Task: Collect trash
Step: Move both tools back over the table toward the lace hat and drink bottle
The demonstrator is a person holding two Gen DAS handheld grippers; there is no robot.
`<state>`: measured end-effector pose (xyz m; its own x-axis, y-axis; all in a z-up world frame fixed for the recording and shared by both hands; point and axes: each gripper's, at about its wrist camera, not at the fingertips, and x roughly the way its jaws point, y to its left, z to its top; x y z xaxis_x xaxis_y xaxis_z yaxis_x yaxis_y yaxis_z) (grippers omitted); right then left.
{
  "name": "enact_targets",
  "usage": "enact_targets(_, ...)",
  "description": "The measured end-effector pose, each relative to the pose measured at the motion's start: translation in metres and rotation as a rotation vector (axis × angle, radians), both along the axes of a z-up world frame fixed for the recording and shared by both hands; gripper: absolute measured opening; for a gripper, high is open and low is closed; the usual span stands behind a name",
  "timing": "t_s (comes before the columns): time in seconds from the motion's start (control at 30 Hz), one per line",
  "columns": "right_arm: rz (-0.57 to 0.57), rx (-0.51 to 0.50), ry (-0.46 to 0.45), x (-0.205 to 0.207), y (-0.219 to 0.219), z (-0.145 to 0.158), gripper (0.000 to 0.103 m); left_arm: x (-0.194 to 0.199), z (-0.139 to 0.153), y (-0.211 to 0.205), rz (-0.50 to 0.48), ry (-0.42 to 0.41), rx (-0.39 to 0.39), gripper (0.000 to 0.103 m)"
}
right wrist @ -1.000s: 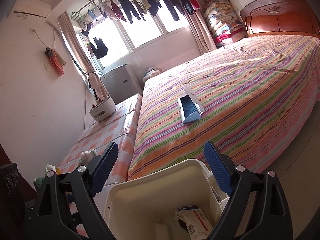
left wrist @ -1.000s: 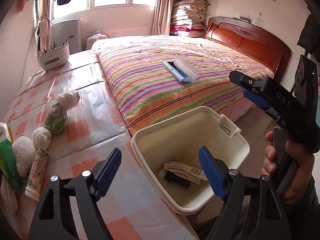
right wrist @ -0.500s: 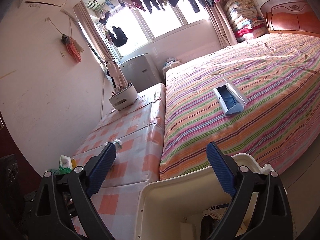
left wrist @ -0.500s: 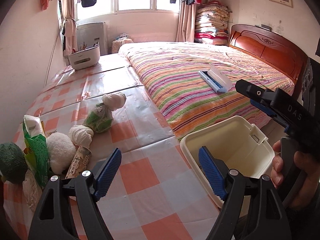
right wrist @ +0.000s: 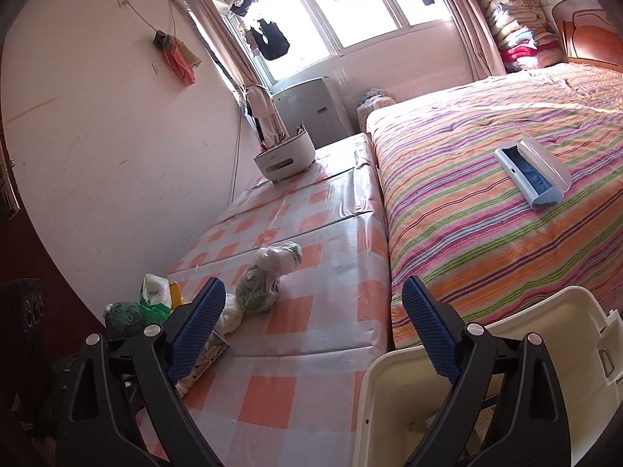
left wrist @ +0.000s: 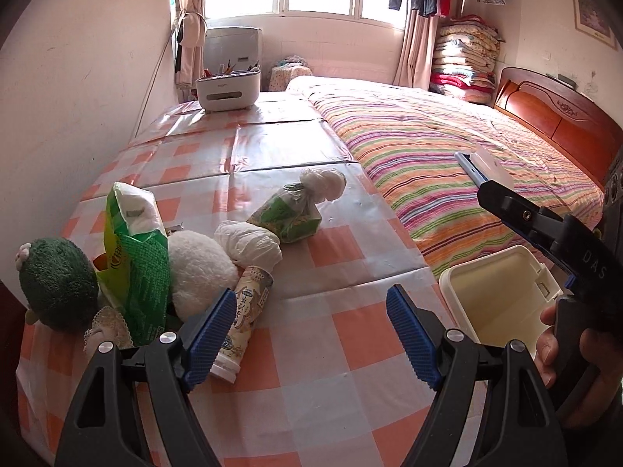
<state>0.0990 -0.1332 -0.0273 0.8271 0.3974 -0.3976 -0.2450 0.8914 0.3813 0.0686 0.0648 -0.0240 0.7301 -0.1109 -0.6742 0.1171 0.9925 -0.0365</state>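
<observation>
Trash: printed tube-shaped carton (left wrist: 243,321) lies flat on the checked table (left wrist: 350,334), cap end toward you, w/ a white wad (left wrist: 249,247) touching its far end. Green-printed bag (left wrist: 286,216) knotted to a white bag (left wrist: 325,185) sits just beyond.
Handling: carton looks light, thin-walled, prob crushes if you squeeze hard; glossy print, may slip. Wad and bags are soft, v. light, will deform, not break.
Where to grip: take the carton across its mid-body, not the cap. For the bag pair, pinch the knot/neck between them.
Rel. to jaws: carton's near end sits right beside the left inner pad of your left gripper (left wrist: 311,334), not between the pads; shift left a bit to centre it. Wad and bags are further off, ahead-left.
Jaws L: spread wide, nothing held.
Jaws R: right gripper (right wrist: 313,334) also spread wide, empty, hovering by the bin rim.
Bin: cream bin (left wrist: 502,295) w/ lid up, off the table's right edge, next to the striped bed (left wrist: 447,155). Contents mostly hidden.
Not trash, I'd guess: plush toys (left wrist: 58,280) and green tissue pack (left wrist: 136,257) at left; leave them.
Farther: white caddy (left wrist: 227,89) at the table's far end; lint brush (right wrist: 533,173) on the bed.
</observation>
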Motion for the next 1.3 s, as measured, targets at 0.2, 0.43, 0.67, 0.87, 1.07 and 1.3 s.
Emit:
enact_targets(0.2, 0.04, -0.02, 0.015, 0.008, 0.025, -0.006, 0.091, -0.001, 0.0, 0.029, 0.063, 0.004, -0.011, 0.077)
enact_targets(0.43, 0.076, -0.033, 0.032, 0.015, 0.051, -0.012, 0.091, -0.001, -0.005, 0.061, 0.131, 0.018, -0.022, 0.077)
enact_targets(0.67, 0.109, -0.051, 0.044, 0.021, 0.073, -0.018, 0.091, -0.002, -0.009, 0.091, 0.206, 0.034, -0.027, 0.077)
enact_targets(0.87, 0.132, -0.063, 0.046, 0.022, 0.084, -0.02, 0.091, -0.003, -0.015, 0.118, 0.27, 0.054, -0.051, 0.077)
enact_targets(1.07, 0.142, -0.067, 0.061, 0.025, 0.088, -0.024, 0.091, -0.002, -0.018, 0.137, 0.31, 0.068, -0.065, 0.077)
enact_targets(1.3, 0.16, -0.082, 0.054, 0.027, 0.098, -0.025, 0.091, -0.003, -0.022, 0.16, 0.352, 0.088, -0.108, 0.077)
